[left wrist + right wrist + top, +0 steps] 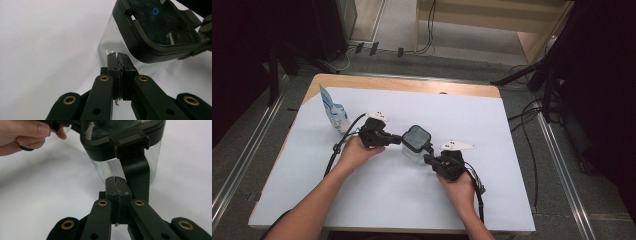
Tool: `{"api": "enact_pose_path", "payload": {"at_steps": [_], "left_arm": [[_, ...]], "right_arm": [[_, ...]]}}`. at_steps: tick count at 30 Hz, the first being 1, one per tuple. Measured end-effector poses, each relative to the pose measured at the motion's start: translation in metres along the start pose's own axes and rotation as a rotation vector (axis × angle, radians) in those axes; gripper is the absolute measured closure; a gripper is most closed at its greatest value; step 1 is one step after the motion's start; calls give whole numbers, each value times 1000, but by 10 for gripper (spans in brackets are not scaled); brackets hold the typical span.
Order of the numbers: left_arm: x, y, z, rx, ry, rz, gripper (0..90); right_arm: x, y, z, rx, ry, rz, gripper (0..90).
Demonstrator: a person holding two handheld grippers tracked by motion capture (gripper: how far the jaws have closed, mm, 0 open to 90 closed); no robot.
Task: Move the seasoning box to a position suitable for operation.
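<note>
A clear square container (413, 151) with a dark lid (416, 136) stands mid-sheet. My left gripper (400, 139) comes from the left, shut and empty, its tips against the container's side. In the left gripper view the shut tips (118, 56) sit at the glass wall (108, 37) just under the lid (157, 27). My right gripper (428, 157) comes from the right, also shut with nothing between its jaws. In the right gripper view its tips (116, 180) rest just left of a lid latch (133, 167) that hangs down over the glass (102, 170).
A blue-and-white pouch (334, 113) stands at the sheet's far left. The white sheet (472, 195) covers a wooden table (402, 83). The hand (22, 135) holding the left gripper is visible beyond the container. Cables and dark stands lie on the floor around the table.
</note>
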State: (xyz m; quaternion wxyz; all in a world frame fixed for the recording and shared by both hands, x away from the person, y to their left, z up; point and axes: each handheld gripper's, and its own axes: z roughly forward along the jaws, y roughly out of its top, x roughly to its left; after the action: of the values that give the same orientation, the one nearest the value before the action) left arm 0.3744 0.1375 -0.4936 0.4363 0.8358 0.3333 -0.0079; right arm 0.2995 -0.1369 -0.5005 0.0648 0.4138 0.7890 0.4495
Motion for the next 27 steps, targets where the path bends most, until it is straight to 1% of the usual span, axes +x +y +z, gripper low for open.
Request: {"api": "enact_pose_path", "payload": {"at_steps": [1,3,7,9,10,13,14,19,20,23,27], "left_arm": [[-1,0,1,1,-4,-2,896],[-2,0,1,5,-8,7,894],[-5,1,2,9,-8,5,900],[-5,1,2,13,-17,2,900],[-6,1,3,15,-19,5,900],[-9,1,5,21,-23,10,900],[-10,1,6,24,-32,11,900],[-13,1,7,27,-36,15,900],[-13,1,7,28,-43,13,900],[-15,1,8,28,-40,10,900],[-18,1,8,37,-39,16,900]], "right_arm": [[0,0,0,0,0,0,900],[-5,1,0,-3,-5,11,900],[-8,1,0,-5,-18,12,900],[-11,2,0,-7,-25,15,900],[-14,2,0,-9,-33,28,900],[-18,3,-1,-12,-46,32,900],[-20,4,-1,-15,-48,29,900],[-25,6,-1,-23,-59,42,900],[-25,6,-1,-23,-59,42,900],[-28,7,0,-24,-64,49,900],[-31,9,1,-24,-69,55,900]]}}
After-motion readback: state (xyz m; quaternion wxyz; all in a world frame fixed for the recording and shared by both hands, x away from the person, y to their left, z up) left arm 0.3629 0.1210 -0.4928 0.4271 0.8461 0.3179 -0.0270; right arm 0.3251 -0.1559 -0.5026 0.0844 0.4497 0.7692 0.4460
